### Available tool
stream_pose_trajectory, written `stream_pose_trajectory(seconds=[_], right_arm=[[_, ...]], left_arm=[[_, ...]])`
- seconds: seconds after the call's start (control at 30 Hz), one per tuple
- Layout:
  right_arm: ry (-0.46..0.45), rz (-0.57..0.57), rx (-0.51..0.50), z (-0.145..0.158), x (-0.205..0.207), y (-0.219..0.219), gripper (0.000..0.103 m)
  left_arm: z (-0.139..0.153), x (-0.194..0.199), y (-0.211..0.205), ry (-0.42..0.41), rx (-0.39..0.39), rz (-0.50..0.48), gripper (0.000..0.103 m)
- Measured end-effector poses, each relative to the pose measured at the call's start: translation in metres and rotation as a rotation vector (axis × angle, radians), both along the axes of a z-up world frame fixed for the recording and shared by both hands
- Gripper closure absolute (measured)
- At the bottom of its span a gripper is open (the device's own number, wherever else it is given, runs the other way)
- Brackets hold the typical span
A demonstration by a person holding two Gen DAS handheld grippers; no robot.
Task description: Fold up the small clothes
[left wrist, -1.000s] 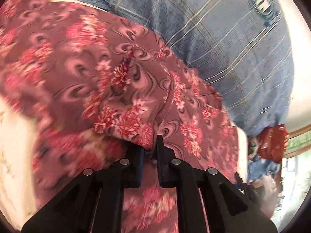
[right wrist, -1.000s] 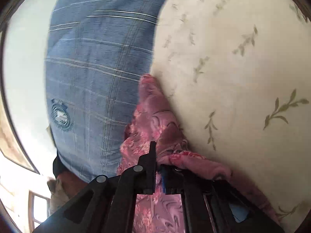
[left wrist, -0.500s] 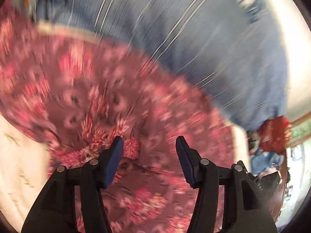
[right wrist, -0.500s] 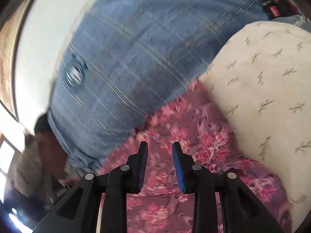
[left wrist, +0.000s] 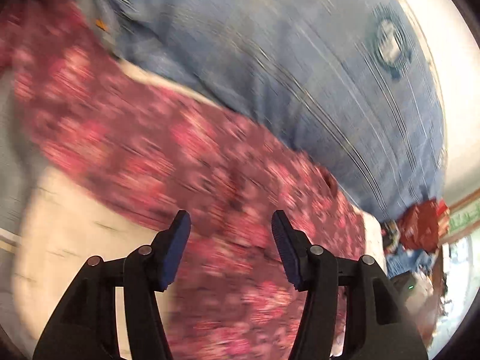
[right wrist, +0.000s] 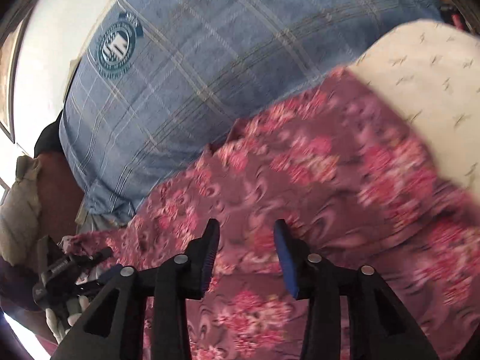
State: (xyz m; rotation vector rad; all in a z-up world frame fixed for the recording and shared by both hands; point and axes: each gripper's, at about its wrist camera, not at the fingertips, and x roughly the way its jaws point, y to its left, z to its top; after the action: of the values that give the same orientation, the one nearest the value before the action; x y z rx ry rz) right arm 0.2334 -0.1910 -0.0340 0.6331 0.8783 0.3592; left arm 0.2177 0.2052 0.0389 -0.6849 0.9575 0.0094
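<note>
Floral garment (left wrist: 192,162): a maroon cloth printed with pink-red flowers is seen spread flat over a cream cover; it fills the lower middle of both wrist views and is blurred in the left one.
Garment's place: it is laid just in front of the blue checked pillow, its far edge touching or tucked against the pillow's lower edge.
Left tool (left wrist: 231,240): its jaws are spread with the blue pads well apart; nothing is pinched between them, and the floral garment is seen below the gap. Whether the tips touch the cloth cannot be told.
Right tool (right wrist: 246,246): its jaws are parting at this moment; no fold of cloth is caught between the pads, and the garment lies under them.
Cream cover (right wrist: 420,78): pale fabric with small leaf sprigs is seen beside the garment, on its right in the right wrist view and at its lower left in the left wrist view.
Blue checked pillow (right wrist: 210,69): blue fabric with pale crossing stripes and a round dark-green crest is seen behind the garment.
Red clutter (left wrist: 420,225): red items are seen past the pillow's right end, too blurred to name.
</note>
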Motion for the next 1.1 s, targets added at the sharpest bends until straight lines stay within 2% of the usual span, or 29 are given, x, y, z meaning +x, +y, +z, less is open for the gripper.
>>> stream_pose_trajectory(seconds=[0.03, 0.1, 0.2, 0.3, 0.33, 0.43, 0.6, 0.67, 0.7, 0.73, 0.77, 0.8, 0.87, 1.1], right_arm=[[-0.044, -0.019, -0.003, -0.001, -0.006, 0.0, 0.055], [-0.133, -0.025, -0.073, -0.002, -0.017, 0.01, 0.054], [-0.142, -0.024, -0.106, 0.002, -0.02, 0.015, 0.053], [-0.144, -0.024, -0.067, 0.0, -0.019, 0.011, 0.053], [-0.145, -0.025, -0.059, 0.0, -0.018, 0.012, 0.053], [-0.149, -0.026, -0.062, 0.0, -0.017, 0.012, 0.053], [-0.153, -0.026, -0.042, -0.002, -0.017, 0.009, 0.053], [-0.154, -0.025, -0.037, -0.002, -0.017, 0.009, 0.053], [-0.155, -0.025, -0.035, -0.002, -0.017, 0.009, 0.053], [-0.156, -0.025, -0.033, -0.002, -0.017, 0.008, 0.053], [-0.157, -0.024, -0.031, -0.002, -0.017, 0.008, 0.053], [-0.158, -0.024, -0.027, -0.003, -0.017, 0.007, 0.053], [-0.16, -0.023, -0.024, -0.003, -0.017, 0.007, 0.053], [-0.167, -0.022, -0.005, -0.003, -0.018, 0.006, 0.053]], left_arm=[[0.005, -0.005, 0.014, -0.001, 0.018, 0.031, 0.048], [0.014, -0.015, 0.048, 0.001, 0.054, 0.107, 0.046], [0.03, -0.037, 0.1, 0.001, 0.056, 0.243, 0.046], [0.048, -0.061, 0.127, -0.056, 0.059, 0.323, 0.044], [0.056, -0.071, 0.135, -0.076, 0.097, 0.358, 0.037], [0.065, -0.087, 0.147, -0.091, 0.187, 0.429, 0.024], [0.054, -0.064, 0.16, -0.029, 0.311, 0.459, 0.024], [0.043, -0.045, 0.161, 0.02, 0.406, 0.459, 0.024], [0.042, -0.042, 0.162, 0.026, 0.426, 0.457, 0.028], [0.038, -0.037, 0.163, 0.024, 0.441, 0.452, 0.065], [0.032, -0.03, 0.162, 0.022, 0.427, 0.419, 0.089], [0.03, -0.024, 0.163, 0.033, 0.395, 0.392, 0.1], [0.029, -0.026, 0.158, 0.006, 0.298, 0.387, 0.1], [0.057, -0.014, 0.083, -0.077, 0.187, 0.2, 0.101]])
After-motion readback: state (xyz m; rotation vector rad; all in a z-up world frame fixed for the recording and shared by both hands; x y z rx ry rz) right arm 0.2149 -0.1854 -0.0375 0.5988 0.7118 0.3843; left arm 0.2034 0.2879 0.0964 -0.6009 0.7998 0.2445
